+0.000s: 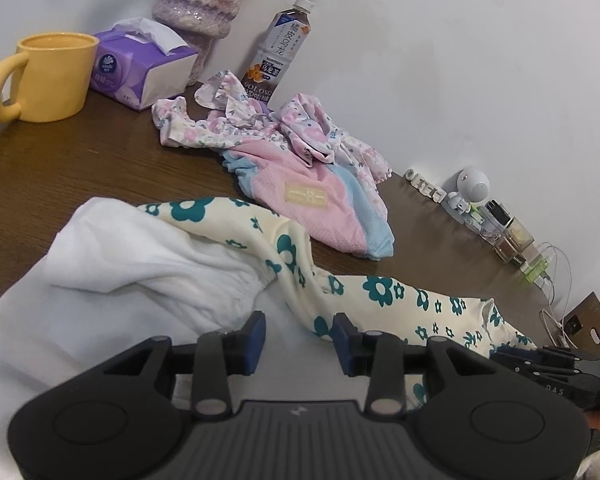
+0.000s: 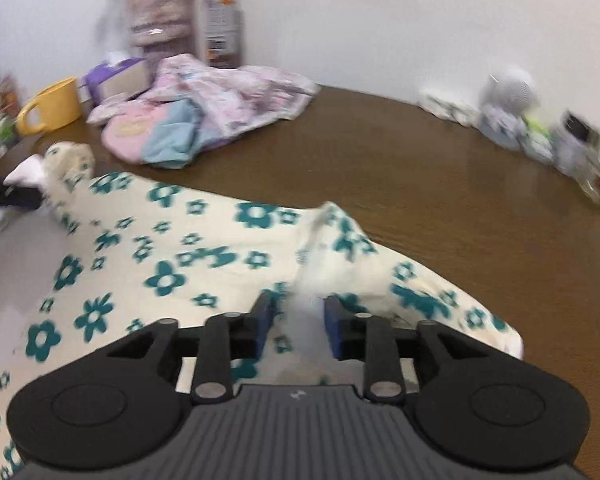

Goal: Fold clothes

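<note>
A cream garment with teal flowers [image 1: 380,288] [image 2: 160,248] lies across the near part of the brown table [image 1: 100,160], its white inner side [image 1: 120,264] turned up on the left. My left gripper [image 1: 300,338] has its blue pads closed on a thick fold of this cloth. A bunched ridge of the same garment runs between the pads of my right gripper [image 2: 296,322], which is shut on it. That view is blurred. The right gripper [image 1: 540,360] also shows at the left view's right edge. The left gripper [image 2: 8,198] appears dark at the right view's far left.
A loose pile of pink, blue and flowered clothes [image 1: 312,200] [image 2: 188,120] lies behind the garment. Along the wall stand a yellow mug [image 1: 48,76], a purple tissue pack [image 1: 140,68], a tea bottle [image 1: 276,52], a knitted vase cover [image 1: 204,0], small trinkets [image 1: 468,192] and white cables [image 1: 556,280].
</note>
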Motion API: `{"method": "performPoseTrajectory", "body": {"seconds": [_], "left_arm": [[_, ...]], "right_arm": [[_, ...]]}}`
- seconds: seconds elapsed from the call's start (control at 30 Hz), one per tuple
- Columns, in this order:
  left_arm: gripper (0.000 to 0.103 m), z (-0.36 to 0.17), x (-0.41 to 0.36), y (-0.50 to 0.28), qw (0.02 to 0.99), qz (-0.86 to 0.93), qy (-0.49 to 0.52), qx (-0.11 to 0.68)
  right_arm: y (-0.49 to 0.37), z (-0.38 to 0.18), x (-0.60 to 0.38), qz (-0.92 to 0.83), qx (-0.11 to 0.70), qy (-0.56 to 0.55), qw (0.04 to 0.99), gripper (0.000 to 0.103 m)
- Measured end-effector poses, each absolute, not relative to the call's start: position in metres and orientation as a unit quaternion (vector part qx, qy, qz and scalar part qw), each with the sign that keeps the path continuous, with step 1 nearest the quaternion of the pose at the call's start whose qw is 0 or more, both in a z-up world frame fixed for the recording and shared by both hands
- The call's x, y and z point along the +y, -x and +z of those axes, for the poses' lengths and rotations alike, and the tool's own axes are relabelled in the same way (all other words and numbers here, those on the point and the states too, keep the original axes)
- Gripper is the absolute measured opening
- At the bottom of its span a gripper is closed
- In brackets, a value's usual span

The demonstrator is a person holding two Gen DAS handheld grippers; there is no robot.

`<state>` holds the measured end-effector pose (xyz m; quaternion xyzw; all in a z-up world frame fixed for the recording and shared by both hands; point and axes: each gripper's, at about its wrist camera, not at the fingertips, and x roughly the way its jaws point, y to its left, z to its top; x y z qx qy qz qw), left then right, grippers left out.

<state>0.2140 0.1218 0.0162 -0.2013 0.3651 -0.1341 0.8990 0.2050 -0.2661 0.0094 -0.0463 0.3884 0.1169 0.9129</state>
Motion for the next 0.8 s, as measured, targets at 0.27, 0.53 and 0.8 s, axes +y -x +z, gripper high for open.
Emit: {"method": "performPoseTrajectory", "body": {"seconds": [0.27, 0.53, 0.8], "left_arm": [[0.053, 0.047, 0.138, -0.170, 0.923, -0.127, 0.160, 0.327], [0.068, 0.062, 0.155, -0.095, 0.935, -0.093, 0.148, 0.308], [0.033, 0.042, 0.130, -0.044, 0.922, -0.147, 0.148, 0.326]], "right_arm": [[-0.149, 0.052, -0.301, 0.124, 0.341, -0.050, 0.931, 0.033], [-0.075, 0.055, -0.315, 0.064, 0.324, -0.052, 0.942, 0.039], [-0.052, 0.018, -0.307, 0.040, 0.333, -0.060, 0.940, 0.035]]}}
